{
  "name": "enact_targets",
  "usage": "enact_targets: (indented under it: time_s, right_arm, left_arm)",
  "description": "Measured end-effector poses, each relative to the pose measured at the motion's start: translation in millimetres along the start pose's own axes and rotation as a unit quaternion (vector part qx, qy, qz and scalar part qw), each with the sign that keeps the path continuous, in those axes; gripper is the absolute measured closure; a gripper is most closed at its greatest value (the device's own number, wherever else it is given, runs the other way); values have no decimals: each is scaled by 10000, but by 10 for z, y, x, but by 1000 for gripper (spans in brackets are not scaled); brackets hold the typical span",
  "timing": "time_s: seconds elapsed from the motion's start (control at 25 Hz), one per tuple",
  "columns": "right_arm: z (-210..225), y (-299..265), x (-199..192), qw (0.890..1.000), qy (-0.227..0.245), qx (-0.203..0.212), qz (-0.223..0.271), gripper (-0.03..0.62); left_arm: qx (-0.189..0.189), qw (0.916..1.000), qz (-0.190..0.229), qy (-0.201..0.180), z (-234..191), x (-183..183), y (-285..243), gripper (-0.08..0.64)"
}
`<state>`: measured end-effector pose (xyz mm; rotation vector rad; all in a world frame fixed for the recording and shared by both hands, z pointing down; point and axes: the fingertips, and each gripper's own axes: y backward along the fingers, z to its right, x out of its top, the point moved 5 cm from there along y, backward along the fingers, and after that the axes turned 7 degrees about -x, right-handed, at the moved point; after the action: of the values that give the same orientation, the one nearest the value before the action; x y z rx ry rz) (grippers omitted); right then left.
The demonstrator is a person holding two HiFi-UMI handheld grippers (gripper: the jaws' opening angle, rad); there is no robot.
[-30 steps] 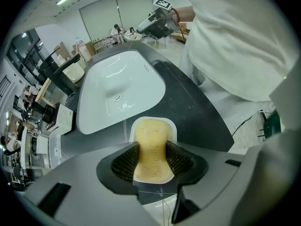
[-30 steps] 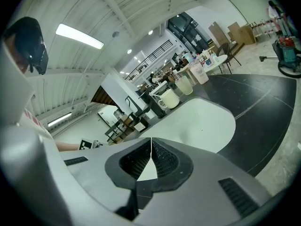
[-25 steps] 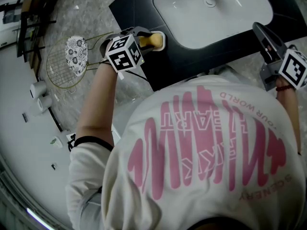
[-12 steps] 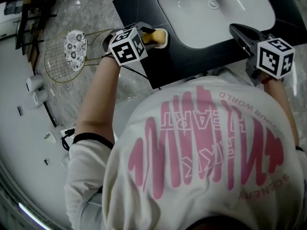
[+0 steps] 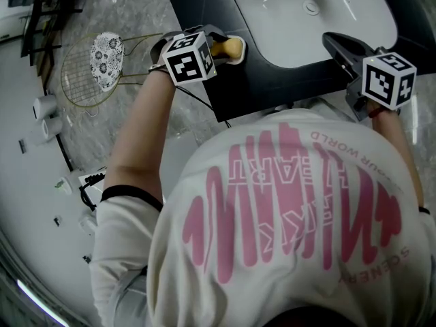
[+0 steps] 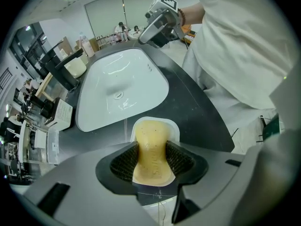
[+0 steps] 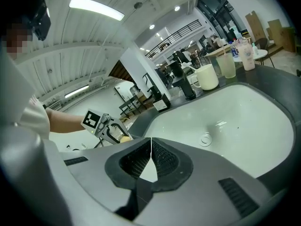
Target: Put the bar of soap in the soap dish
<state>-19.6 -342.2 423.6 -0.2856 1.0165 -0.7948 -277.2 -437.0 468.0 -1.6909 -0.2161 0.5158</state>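
A yellow bar of soap (image 6: 151, 152) sits between my left gripper's (image 6: 151, 149) pads, which press on both its sides. Its far end lies over the white soap dish (image 6: 173, 126) on the black counter (image 6: 197, 112), just in front of the white sink (image 6: 117, 93). In the head view the soap (image 5: 232, 45) and dish (image 5: 242, 52) show past the left marker cube, at the sink's (image 5: 306, 12) left corner. My right gripper (image 7: 151, 147) is shut and empty, its pads meeting. It hovers at the sink's front right edge (image 5: 332, 41).
A round wire stand with a floral cushion (image 5: 107, 60) stands on the floor to the left, with paper rolls (image 5: 44, 106) beyond it. A white mug (image 7: 207, 76) and cups (image 7: 226, 65) stand on the counter behind the sink (image 7: 225, 121).
My right gripper has swung in from the frame's right edge toward the sink's front edge. The left gripper has stayed at the dish with the soap.
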Motion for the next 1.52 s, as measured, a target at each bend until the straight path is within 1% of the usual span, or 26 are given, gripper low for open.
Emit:
enact_targets:
  time_s: [0.08, 0.24, 0.6, 0.92, 1.04, 1.2, 1.32, 1.4, 1.52]
  right_arm:
    - [-38, -29, 37, 10000, 48, 16, 25, 574]
    - [-81, -60, 3, 9999, 67, 85, -107, 574]
    - [-219, -25, 38, 9994, 151, 193, -228, 574]
    - [-308, -153, -45, 9988, 219, 273, -328, 574]
    - [-342, -188, -27, 9985, 251, 307, -369, 574]
    - [-346, -289, -42, 9983, 237, 349, -408, 574]
    - [-342, -356, -52, 9981, 242, 371, -437, 574]
    - [-343, -354, -36, 9980, 244, 375, -444, 574]
    - [-353, -283, 5, 9979, 251, 383, -453, 574]
  left_arm:
    - [-30, 9999, -71, -120, -11, -3, -1, 373]
    - [-123, 9991, -207, -340, -10, 7, -1, 373]
    - [-211, 9978, -271, -562, 16, 116, 88, 373]
    - [-122, 9964, -343, -766, 50, 94, 22, 373]
    - [-48, 9973, -209, -704, 24, 82, 44, 373]
    - [28, 9991, 58, -413, -20, 10, 9, 369]
    - [64, 9996, 143, -250, -61, -44, -6, 349]
    - [73, 9997, 205, -146, -74, -41, 28, 324]
    - [175, 9989, 428, 38, -62, 35, 159, 324]
